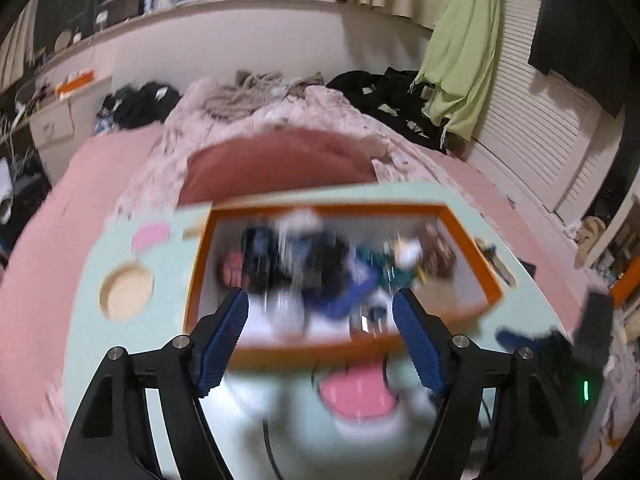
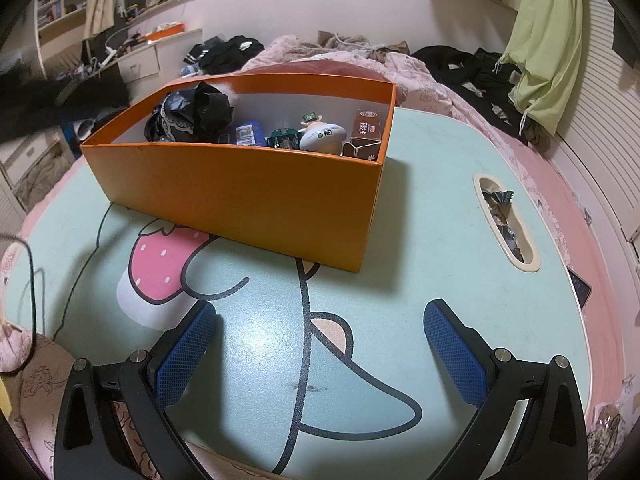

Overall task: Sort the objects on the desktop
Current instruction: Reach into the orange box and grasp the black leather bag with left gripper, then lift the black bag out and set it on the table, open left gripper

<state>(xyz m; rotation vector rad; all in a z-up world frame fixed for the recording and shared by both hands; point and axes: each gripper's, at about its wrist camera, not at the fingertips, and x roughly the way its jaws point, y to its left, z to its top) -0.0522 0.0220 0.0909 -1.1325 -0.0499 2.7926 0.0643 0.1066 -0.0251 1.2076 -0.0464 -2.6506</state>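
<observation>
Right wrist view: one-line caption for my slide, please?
Open right hand-held gripper hovers over the mint cartoon-print table, facing the filled orange cardboard box.

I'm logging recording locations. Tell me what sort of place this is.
Most likely a lived-in bedroom. A small cartoon-printed lap table sits on a bed with pink bedding, clothes lie piled on the covers, and a green garment hangs by a louvred closet door.
</observation>
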